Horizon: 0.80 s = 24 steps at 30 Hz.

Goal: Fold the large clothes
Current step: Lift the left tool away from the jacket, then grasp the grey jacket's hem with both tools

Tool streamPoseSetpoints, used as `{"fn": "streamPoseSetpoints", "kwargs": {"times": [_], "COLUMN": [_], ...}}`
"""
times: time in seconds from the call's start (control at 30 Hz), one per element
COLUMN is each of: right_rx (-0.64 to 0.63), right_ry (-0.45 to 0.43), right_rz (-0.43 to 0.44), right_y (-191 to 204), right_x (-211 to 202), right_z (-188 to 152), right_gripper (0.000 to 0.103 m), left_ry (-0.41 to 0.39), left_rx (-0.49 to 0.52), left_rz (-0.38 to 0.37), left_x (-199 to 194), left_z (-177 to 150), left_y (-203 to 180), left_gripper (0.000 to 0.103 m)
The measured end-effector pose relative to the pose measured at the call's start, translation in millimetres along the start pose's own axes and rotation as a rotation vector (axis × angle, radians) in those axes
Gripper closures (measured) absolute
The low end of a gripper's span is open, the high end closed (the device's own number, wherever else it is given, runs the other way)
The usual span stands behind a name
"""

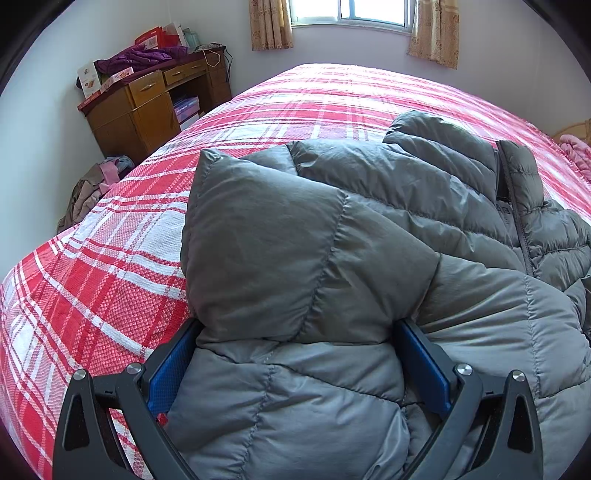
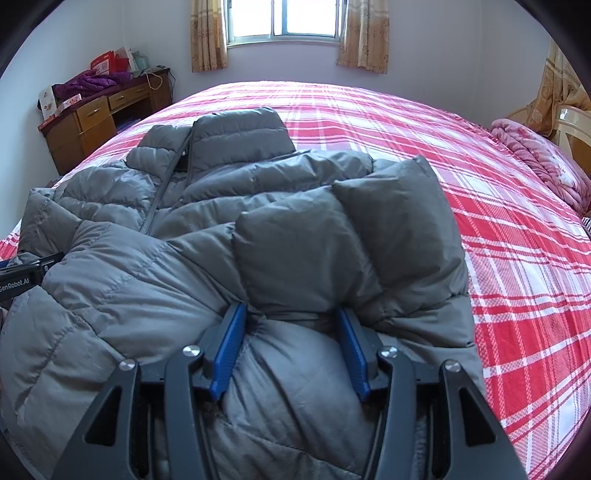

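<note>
While both my jaws pinch puffy folds, the grey down jacket lies on the bed.
Light, soft, slippery shell; left gripper and right gripper half-spread, clamped on bunched hem.

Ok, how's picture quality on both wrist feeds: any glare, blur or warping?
Left wrist: sharp, window blown out, bed bulges from fisheye. Right wrist: sharp too, window overexposed, far bed edge washed out, corners vignetted black, jacket evenly lit.

Grey quilted puffer jacket, zipped, front up, lying bunched on bed
</note>
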State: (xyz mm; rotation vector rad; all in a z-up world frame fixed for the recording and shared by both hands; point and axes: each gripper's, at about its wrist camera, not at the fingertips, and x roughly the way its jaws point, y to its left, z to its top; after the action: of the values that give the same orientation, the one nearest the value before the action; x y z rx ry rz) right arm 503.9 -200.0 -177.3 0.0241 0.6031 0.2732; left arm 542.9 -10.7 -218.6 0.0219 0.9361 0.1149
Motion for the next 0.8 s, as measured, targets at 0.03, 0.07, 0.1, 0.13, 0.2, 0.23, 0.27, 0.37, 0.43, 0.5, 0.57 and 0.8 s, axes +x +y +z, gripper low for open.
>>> {"fn": "streamPoseSetpoints", "kwargs": {"times": [0.03, 0.07, 0.1, 0.13, 0.2, 0.23, 0.27, 0.37, 0.43, 0.5, 0.57, 0.8], "right_rx": [-0.002, -0.003, -0.003, -0.002, -0.011, -0.044, -0.072, -0.069, -0.042, -0.016, 0.013, 0.153], "right_ry": [0.000, 0.000, 0.001, 0.004, 0.024, 0.052, 0.079, 0.125, 0.118, 0.122, 0.121, 0.170], "right_rz": [-0.003, -0.005, -0.005, -0.002, 0.009, 0.009, 0.006, 0.078, 0.095, 0.111, 0.133, 0.104], "right_y": [0.1, 1.0, 1.0, 0.6, -0.2, 1.2, 2.2, -3.0, -7.5, -10.4, -13.7, -22.0], "right_x": [0.0, 0.2, 0.2, 0.2, -0.4, -1.8, -3.5, -10.5, -14.3, -9.1, 1.3, 67.8], "right_z": [0.0, -0.1, 0.3, 0.5, 3.4, 6.6, 10.8, 34.7, 63.7, 96.6, 125.9, 209.3], "right_gripper": [0.049, 0.049, 0.048, 0.048, 0.039, 0.035, 0.029, 0.023, 0.017, 0.010, 0.010, 0.007], "left_ry": [0.013, 0.028, 0.042, 0.030, -0.030, -0.079, -0.105, -0.111, -0.075, -0.044, 0.003, 0.102], "left_rx": [0.016, 0.035, 0.059, 0.082, 0.117, 0.094, 0.095, 0.099, 0.089, 0.078, 0.040, -0.010], "left_rz": [0.010, 0.020, 0.026, 0.027, 0.029, 0.033, -0.002, -0.076, -0.113, -0.093, -0.104, -0.154], "left_x": [-2.2, -6.1, -13.1, -25.3, -53.4, -68.1, -80.7, -87.9, -70.8, -44.4, -18.3, 58.6], "left_z": [1.9, 4.4, 8.3, 13.5, 27.9, 39.2, 52.2, 99.6, 131.8, 161.3, 182.4, 227.7], "left_y": [-1.7, -3.5, -5.3, -6.2, -6.0, -4.8, -3.5, -8.5, -17.3, -28.0, -34.5, -70.2], "left_gripper": [0.001, 0.001, 0.001, 0.001, 0.001, 0.001, 0.001, 0.001, 0.001, 0.001, 0.001, 0.001]}}
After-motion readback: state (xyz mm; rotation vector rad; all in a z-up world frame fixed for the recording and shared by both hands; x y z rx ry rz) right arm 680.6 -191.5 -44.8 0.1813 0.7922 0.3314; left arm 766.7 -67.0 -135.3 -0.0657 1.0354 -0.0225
